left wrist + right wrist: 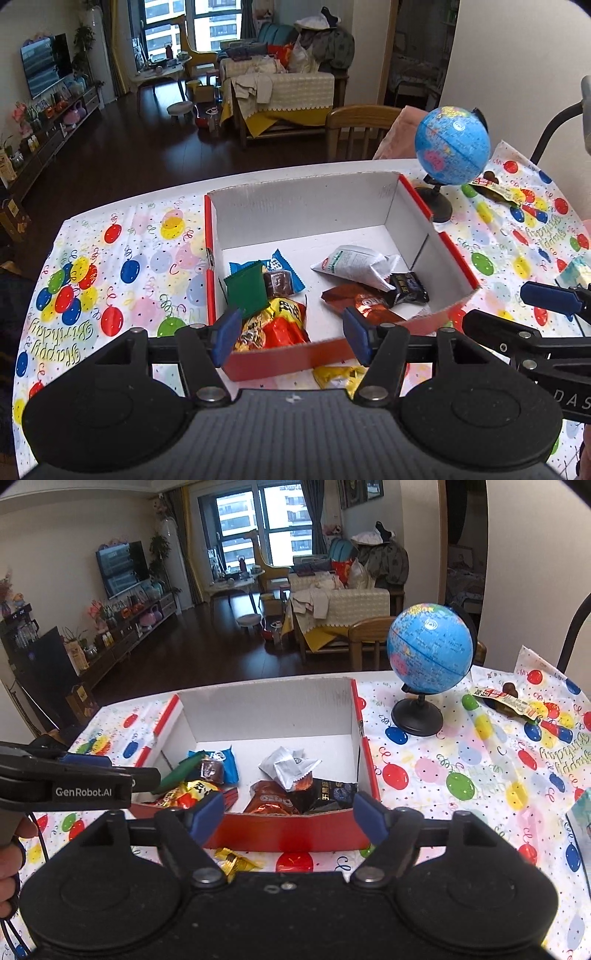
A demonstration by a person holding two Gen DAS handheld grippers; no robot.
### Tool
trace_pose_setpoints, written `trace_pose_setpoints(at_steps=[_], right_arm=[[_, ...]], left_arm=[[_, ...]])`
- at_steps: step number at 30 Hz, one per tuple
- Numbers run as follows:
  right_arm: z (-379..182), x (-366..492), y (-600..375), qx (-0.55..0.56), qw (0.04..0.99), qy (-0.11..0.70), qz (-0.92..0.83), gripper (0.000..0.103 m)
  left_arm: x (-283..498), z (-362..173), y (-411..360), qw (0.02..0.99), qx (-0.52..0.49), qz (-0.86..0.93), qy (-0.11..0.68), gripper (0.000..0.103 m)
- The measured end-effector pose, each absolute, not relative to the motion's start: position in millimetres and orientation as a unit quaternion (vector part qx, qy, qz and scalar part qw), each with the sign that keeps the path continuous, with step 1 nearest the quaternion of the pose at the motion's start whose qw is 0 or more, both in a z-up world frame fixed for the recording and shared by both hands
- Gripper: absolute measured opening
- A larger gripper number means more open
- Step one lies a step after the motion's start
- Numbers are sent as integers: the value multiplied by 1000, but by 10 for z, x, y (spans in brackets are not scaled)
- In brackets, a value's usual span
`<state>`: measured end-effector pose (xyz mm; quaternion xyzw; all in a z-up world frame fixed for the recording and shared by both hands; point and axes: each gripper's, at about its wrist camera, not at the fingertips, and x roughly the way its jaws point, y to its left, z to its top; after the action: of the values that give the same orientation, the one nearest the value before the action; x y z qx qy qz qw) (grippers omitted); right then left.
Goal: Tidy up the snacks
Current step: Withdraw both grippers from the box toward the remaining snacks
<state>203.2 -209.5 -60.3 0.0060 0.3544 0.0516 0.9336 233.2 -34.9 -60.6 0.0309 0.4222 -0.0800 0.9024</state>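
A red box with white inside stands on the table and holds several snack packets: a green one, a red-yellow one, a white one, a brown one. A yellow packet lies on the cloth in front of the box. A brown packet lies beyond the globe. My left gripper is open and empty over the box's near wall. My right gripper is open and empty just before the box.
A blue globe on a black stand stands right of the box. A balloon-print cloth covers the table. A wooden chair stands behind the table. A pale blue item lies at the right edge.
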Motion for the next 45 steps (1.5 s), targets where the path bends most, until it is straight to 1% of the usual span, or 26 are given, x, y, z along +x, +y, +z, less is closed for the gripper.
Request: trace_pose_setpoints(at_steps=[3,10,14,17,18,20,23,29,37,45], right_arm=[[-558,1934,-2112,12,935,351,53,86],[-460,1717,-2152,18,938,340,58,89],[-432,1584,-2201,18,942,330,61,91],[-430,1498,-2248,20,943,326,60,92],[-430,1477,-2265,23,943,326,61,92],[-437,1430,-2302,26,943,325,60,92],[-464,1367,-2347,30,943,325,61,93],[-578,1258,-2431,35,940,334,57,93],[-860,1171,-2538,38,932,357,41,93],[-1137,1200,-2540,18,925,378,30,93]], left_arm=[[2216,-545,-348,905,28,-80,416,65],[1939,-415,-382,912,25,-85,401,68],[1815,-377,-406,912,21,-89,399,73],[1727,-367,-419,912,17,-93,398,74],[1702,-367,-421,912,16,-94,398,78],[1644,-371,-423,911,9,-101,399,82],[1569,-390,-428,909,0,-107,402,82],[1404,-529,-468,903,-14,-123,411,100],[1319,-888,-503,886,-27,-125,446,100],[1356,-1253,-519,865,-13,-111,488,100]])
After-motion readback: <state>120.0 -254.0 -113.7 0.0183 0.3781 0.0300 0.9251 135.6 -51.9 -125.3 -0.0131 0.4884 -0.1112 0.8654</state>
